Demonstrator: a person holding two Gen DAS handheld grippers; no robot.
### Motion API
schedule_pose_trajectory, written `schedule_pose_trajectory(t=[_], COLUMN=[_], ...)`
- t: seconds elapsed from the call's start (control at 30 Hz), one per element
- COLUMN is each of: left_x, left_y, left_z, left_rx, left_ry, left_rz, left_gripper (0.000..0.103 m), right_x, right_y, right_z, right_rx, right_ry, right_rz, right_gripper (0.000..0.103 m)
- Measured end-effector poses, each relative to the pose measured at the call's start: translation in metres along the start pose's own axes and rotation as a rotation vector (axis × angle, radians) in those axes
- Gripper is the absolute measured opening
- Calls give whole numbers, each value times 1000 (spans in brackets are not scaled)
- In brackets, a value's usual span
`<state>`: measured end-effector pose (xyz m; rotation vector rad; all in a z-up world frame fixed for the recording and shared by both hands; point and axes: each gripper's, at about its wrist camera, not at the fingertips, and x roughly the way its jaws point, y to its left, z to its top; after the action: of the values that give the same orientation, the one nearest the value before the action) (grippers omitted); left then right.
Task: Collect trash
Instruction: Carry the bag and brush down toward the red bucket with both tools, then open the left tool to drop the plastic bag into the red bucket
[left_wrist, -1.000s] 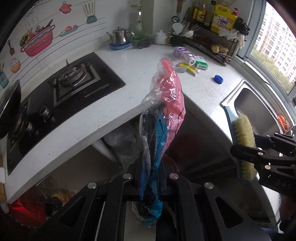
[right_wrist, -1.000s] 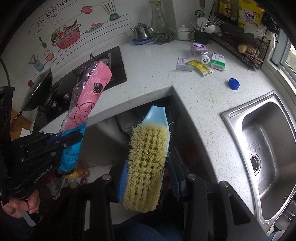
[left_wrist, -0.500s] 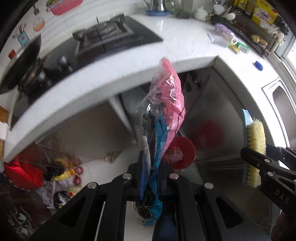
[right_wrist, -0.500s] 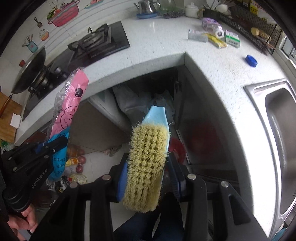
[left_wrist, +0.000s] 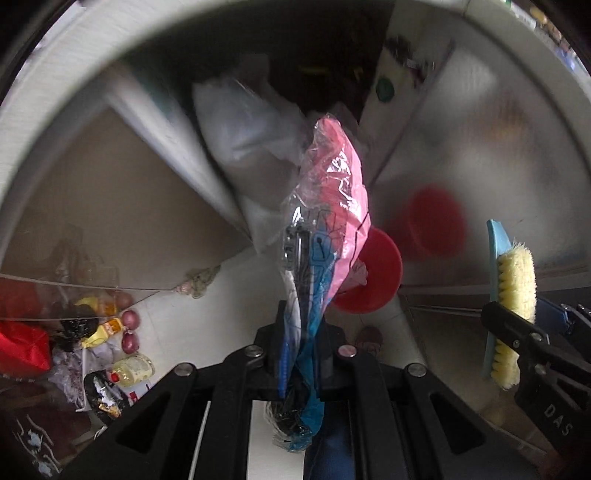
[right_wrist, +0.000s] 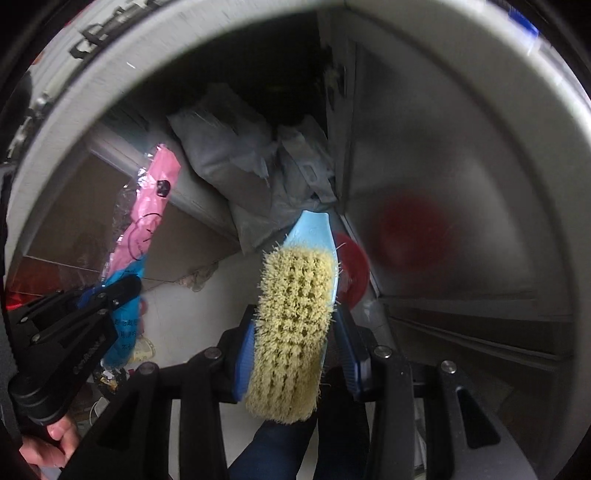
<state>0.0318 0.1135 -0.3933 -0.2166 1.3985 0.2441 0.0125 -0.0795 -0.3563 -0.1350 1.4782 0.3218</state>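
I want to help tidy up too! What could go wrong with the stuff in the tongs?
1. The left tongs pinch only the bottom of the floppy pink and blue plastic package; it might slip out before reaching the red bin.
2. The scrub brush in the right tongs sticks out far, so it could bump the cabinet edge.
3. The bin looks small, so long items may miss it.

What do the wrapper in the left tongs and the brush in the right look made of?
Wrapper: thin glossy plastic film, clear over pink and blue print; it crinkles and glints. Brush: smooth light-blue back, probably moulded plastic, with stiff matte yellowish bristles; whether fibre or synthetic is unclear.
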Motion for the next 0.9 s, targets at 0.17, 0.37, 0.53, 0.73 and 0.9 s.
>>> schedule_pose_trajectory(t=[0.17, 0.37, 0.53, 0.73, 0.9], left_x=[50, 113, 159, 192, 213], left_y=[-17, -26, -32, -42, -51], left_z=[3, 7, 14, 19, 18], left_rx=[45, 69, 69, 73, 108], left_ry=[30, 64, 80, 89, 113], left_rz=[-12, -21, -8, 1, -7], left_gripper=[8, 8, 8, 8, 9], right_x=[46, 108, 147, 182, 202], right_y=[-14, -28, -40, -55, -66], right_z=[3, 12, 14, 13, 16], right_rx=[3, 18, 43, 85, 97], right_ry=[10, 21, 25, 49, 48], right_rz=[-8, -4, -12, -21, -32], right_gripper=[38, 38, 38, 38, 38])
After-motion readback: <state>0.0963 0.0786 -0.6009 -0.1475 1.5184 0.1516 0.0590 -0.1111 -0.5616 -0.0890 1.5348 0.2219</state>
